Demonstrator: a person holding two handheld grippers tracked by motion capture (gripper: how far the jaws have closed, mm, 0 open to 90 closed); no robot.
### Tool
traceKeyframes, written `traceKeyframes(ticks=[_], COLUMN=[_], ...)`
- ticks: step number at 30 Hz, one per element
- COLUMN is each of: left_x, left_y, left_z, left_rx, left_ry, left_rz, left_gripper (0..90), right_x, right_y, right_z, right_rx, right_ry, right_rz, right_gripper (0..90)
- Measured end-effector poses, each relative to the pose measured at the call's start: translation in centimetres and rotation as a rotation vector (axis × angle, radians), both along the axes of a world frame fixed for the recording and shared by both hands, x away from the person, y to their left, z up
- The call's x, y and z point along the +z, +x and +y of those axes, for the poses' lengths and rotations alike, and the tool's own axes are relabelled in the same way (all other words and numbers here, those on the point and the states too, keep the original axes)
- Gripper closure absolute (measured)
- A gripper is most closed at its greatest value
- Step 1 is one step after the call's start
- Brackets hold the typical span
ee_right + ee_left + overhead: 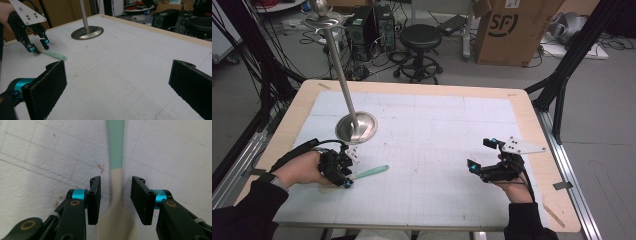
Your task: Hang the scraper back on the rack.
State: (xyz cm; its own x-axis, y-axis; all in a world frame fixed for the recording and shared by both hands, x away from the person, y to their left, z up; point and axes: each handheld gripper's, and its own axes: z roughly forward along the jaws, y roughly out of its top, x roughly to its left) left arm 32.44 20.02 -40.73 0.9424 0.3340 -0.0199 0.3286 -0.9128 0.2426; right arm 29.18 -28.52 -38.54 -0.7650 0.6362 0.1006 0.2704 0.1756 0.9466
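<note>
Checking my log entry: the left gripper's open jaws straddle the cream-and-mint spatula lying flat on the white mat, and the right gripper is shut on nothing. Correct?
Not quite. The right gripper is open; the right gripper view shows its jaws wide apart over the white mat. The left gripper does straddle the cream-and-mint spatula with open jaws.

text: "SF" | on: cardboard box [512, 30] | behind table

spoon [117, 157]: blurry in the left gripper view; its green handle runs off the top edge, its pale bowl off the bottom
spoon bowl, high view: hidden under the left gripper [343, 167]
pole [339, 70]: top cut off in the right gripper view
</note>
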Motion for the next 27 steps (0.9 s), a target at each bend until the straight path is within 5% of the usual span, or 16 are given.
traceKeyframes(ticks=[13,20,27], left_x=[0.2,0.3,1.0], left_y=[1.0,0.7,-0.1], left_z=[-1.7,-1.3,0.5], left_rx=[-0.026,-0.057,-0.018], left_ry=[0.125,0.100,-0.025], left_rz=[0.049,0.023,-0.017], left_gripper=[78.6,80.5,80.6], right_x=[-0.1,-0.2,-0.3], right_y=[0.0,0.0,-0.1], right_z=[-0.1,-0.2,-0.4], right_rx=[0.005,0.002,-0.006], right_ry=[0.012,0.004,0.001], right_rz=[0.008,0.007,0.013], right_gripper=[0.6,0.6,0.6])
